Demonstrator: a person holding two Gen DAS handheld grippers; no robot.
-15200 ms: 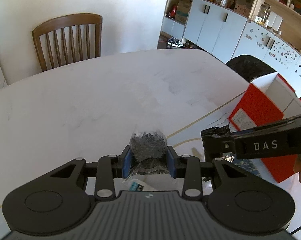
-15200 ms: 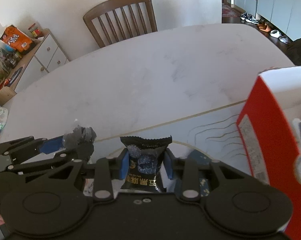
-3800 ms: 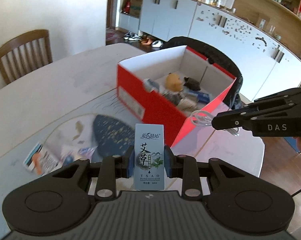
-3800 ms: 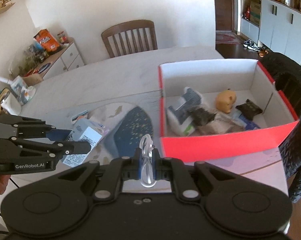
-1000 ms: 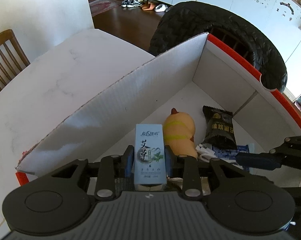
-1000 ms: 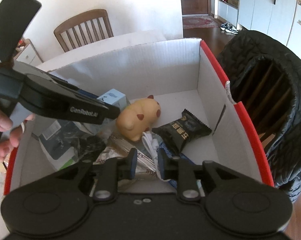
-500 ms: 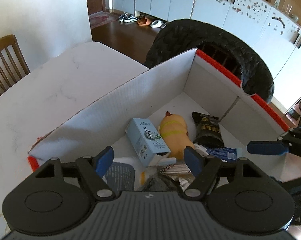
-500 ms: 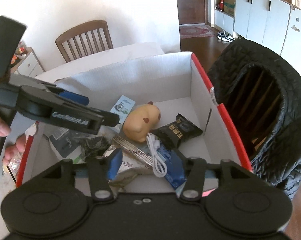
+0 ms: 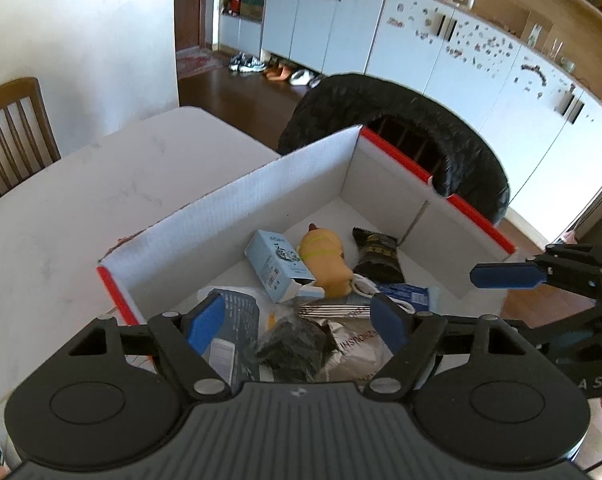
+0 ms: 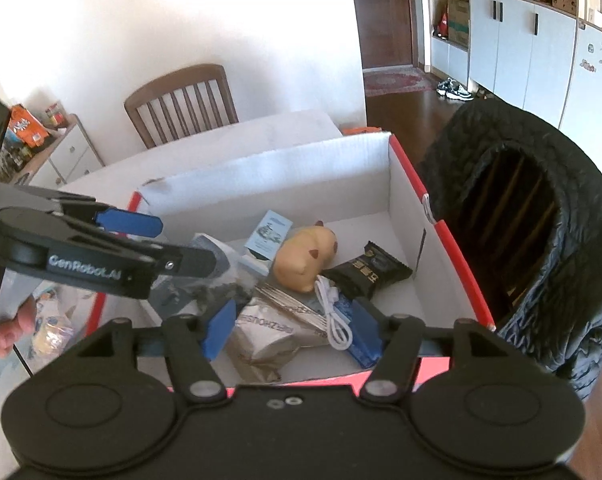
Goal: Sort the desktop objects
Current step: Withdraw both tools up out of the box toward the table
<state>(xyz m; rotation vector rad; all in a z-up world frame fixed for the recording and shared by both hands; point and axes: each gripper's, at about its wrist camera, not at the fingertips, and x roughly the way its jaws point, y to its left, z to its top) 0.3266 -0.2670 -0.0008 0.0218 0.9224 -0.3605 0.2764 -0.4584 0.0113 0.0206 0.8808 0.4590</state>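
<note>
You had the left gripper [image 9: 297, 322] spread wide with nothing between its blue pads, hovering over the near end of the red box [image 9: 477, 218] on the white table [image 9: 61, 208]. Your right gripper [image 10: 291, 330] was likewise splayed apart and empty, above the box's near wall.

Inside the box, the light blue carton [image 9: 275, 264] lay on its side toward the far wall, touching the left flank of the tan animal toy [image 9: 327, 260]. Right of the toy sat the black snack packet [image 10: 367, 272]. The white cable [image 10: 333, 312] lay coiled just near of the toy, draped over a silver foil pouch [image 10: 269, 332] and beside a blue packet [image 9: 407, 292]. A dark crumpled bag [image 9: 297, 346] rested at the near left.

A chair with a black jacket [image 10: 541, 240] stood right of the box, and a wooden chair [image 10: 181, 104] at the table's far side.
</note>
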